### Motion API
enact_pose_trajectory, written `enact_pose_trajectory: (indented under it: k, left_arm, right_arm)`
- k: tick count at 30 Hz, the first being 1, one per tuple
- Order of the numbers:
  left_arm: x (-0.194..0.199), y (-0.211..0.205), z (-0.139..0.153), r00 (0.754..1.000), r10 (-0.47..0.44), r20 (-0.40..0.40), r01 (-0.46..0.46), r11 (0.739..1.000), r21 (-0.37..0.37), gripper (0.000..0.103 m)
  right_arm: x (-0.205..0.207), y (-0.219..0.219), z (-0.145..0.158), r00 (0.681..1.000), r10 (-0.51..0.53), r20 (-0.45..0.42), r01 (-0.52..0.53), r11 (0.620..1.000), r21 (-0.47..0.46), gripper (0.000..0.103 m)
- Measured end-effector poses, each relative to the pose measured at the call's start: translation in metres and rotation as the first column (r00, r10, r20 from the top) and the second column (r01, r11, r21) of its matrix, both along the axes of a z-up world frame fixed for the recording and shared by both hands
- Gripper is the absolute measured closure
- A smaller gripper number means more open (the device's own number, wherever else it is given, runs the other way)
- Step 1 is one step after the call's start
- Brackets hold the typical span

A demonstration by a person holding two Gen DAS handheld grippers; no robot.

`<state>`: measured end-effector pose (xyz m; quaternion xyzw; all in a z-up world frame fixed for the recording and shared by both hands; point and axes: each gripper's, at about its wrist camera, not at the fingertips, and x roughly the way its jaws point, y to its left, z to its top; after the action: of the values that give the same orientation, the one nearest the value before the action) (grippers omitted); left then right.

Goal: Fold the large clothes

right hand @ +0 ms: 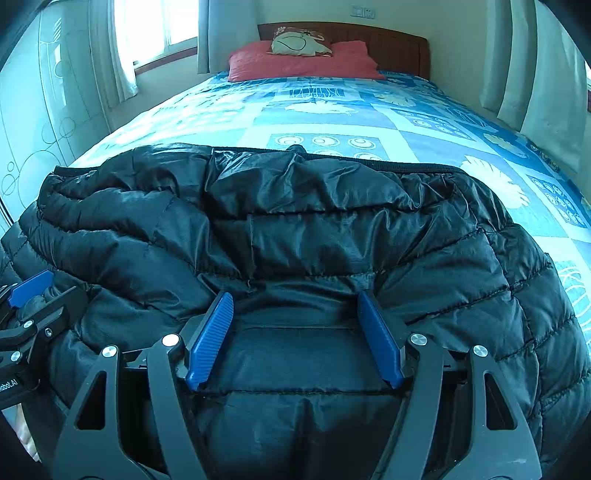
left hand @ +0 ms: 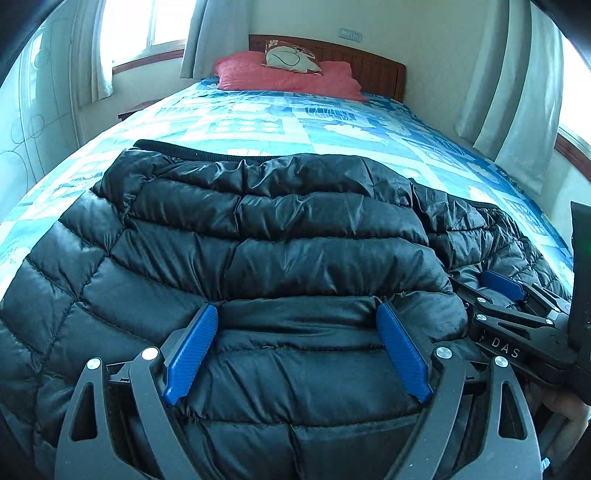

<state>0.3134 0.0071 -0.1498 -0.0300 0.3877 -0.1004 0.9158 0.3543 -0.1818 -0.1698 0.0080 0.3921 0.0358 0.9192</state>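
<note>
A black quilted puffer jacket lies spread across the near end of the bed; it also fills the right wrist view. My left gripper is open, its blue fingers resting on the jacket's near part with a fold of fabric between them. My right gripper is open too, its blue fingers standing on the jacket in the same way. Each gripper shows at the edge of the other's view: the right one, the left one.
The bed has a blue patterned cover, red pillows and a small cushion at a wooden headboard. Curtained windows stand left and right. A wardrobe is at the left.
</note>
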Motion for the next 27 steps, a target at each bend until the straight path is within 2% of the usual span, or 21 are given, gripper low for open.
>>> enact_pose_trajectory:
  k: [7,13,16,19,22,24,27]
  left_arm:
    - [-0.017,0.01,0.022,1.0,-0.002,-0.01,0.002,1.0,-0.014,0.017]
    - [-0.072,0.058,0.039,0.996,0.091,0.019,-0.089,0.992,-0.093,0.017]
    - [-0.11,0.098,0.04,0.982,0.188,0.013,-0.184,0.97,-0.157,0.017]
    - [-0.144,0.13,0.04,0.961,0.276,0.011,-0.268,0.941,-0.207,0.017]
    - [-0.174,0.145,0.042,0.93,0.367,0.026,-0.355,0.915,-0.193,0.017]
    - [-0.187,0.155,0.039,0.916,0.402,0.018,-0.389,0.897,-0.211,0.017]
    - [-0.191,0.159,0.023,0.919,0.387,-0.072,-0.391,0.875,-0.286,0.017]
  right_arm:
    - [-0.027,-0.017,0.025,0.999,-0.035,0.022,0.034,0.998,0.044,0.033]
    - [-0.082,-0.059,0.043,0.994,-0.101,0.05,0.097,0.992,0.083,0.033]
    - [-0.116,-0.094,0.043,0.983,-0.18,0.039,0.174,0.978,0.119,0.028]
    - [-0.148,-0.127,0.037,0.964,-0.264,0.025,0.258,0.955,0.145,0.028]
    - [-0.173,-0.154,0.027,0.942,-0.336,-0.009,0.333,0.927,0.171,0.027]
    - [-0.185,-0.168,0.016,0.932,-0.36,-0.042,0.36,0.907,0.22,0.026]
    - [-0.19,-0.176,0.003,0.93,-0.355,-0.089,0.366,0.885,0.289,0.026]
